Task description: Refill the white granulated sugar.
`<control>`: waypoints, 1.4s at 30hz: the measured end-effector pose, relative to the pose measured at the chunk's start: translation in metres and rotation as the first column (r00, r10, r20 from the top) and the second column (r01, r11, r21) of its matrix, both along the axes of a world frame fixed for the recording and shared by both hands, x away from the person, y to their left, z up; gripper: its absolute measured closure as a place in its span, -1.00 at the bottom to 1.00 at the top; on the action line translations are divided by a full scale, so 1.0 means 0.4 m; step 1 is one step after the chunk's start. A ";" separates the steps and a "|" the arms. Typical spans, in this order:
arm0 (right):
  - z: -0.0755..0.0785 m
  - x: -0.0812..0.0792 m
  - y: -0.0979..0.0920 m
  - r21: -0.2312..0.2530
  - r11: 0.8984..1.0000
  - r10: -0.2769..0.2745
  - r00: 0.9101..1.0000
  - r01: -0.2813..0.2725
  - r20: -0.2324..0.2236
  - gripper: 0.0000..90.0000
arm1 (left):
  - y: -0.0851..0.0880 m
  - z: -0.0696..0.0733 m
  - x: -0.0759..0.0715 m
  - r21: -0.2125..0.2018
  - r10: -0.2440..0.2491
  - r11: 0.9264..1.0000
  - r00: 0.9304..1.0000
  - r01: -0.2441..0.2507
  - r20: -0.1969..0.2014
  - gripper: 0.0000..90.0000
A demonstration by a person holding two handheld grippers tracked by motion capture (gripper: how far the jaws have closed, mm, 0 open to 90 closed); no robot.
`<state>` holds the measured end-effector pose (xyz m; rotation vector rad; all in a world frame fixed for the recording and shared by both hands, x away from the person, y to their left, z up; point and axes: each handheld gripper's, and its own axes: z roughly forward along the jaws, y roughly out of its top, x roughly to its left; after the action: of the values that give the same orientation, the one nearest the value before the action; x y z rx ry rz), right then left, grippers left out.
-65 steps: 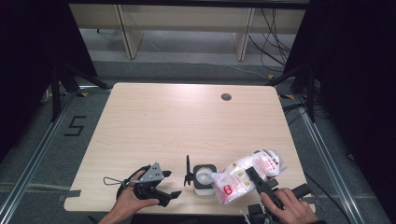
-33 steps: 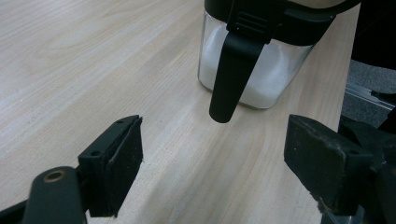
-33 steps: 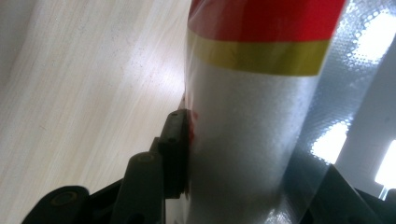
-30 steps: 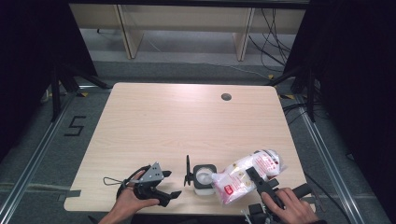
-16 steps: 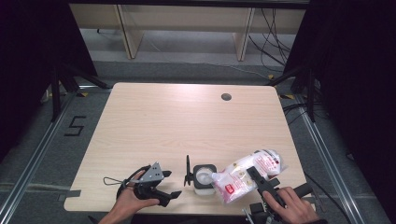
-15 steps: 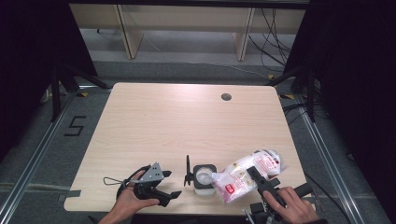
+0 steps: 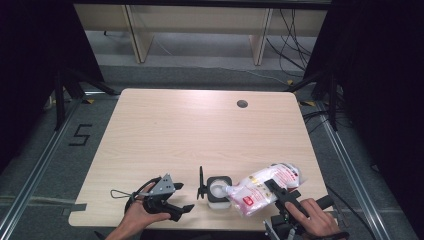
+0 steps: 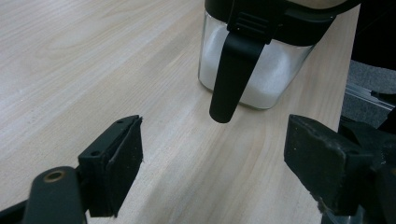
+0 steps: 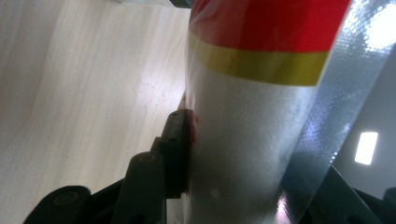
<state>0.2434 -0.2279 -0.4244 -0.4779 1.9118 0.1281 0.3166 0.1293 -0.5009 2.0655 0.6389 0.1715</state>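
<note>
Table (image 7: 200, 135): pale wood, one grommet hole (image 7: 242, 104) near its far edge; all the work sits along the near edge, in front of the person.

Bag (image 7: 267, 182): clear plastic refill pouch with red and yellow print, holding white grains. It lies tilted, its long axis running from upper right down to lower left, the low corner over the mouth of the jar. Judged: pouring is in hand, and the move turns on keeping that low corner above the opening.

Jar (image 7: 219, 190): small square glass container, partly full of white grains, just left of the bag. Its black lid (image 7: 201, 182) stands hinged open on the left side. In the left gripper view the jar (image 8: 252, 70) is ahead and slightly right of the jaws, with the lid clasp (image 8: 233, 70) hanging down its front.

Right gripper (image 7: 281, 192): clamped on the bag from the near right; in the right gripper view the left pad (image 9: 180, 149) presses flat against the film of the bag (image 9: 252, 140).

Left gripper (image 7: 175, 210): spread wide and empty, low over the table left of the jar, pointing toward it and apart from it. It is the free hand and the nearer one for steadying the jar.
</note>
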 end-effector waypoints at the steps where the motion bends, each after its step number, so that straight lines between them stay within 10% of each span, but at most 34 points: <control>1: -0.001 0.001 0.000 0.011 1.000 0.003 1.000 -0.003 -0.004 0.38 | 0.000 0.000 0.000 -0.002 0.000 1.000 1.000 0.000 0.001 -0.57; 32: -0.045 0.051 -0.037 0.269 0.963 0.061 0.976 -0.003 -0.207 0.44 | 0.003 0.003 0.002 0.004 -0.011 1.000 1.000 0.011 -0.007 -0.57; 42: -0.042 0.071 -0.045 0.395 0.918 0.102 0.956 0.016 -0.275 0.45 | 0.003 0.002 0.003 0.019 -0.007 1.000 1.000 0.007 0.000 -0.57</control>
<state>0.2720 -0.2458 -0.4414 -0.2347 2.0926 0.6329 0.3176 0.1304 -0.5001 2.0851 0.6323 0.1746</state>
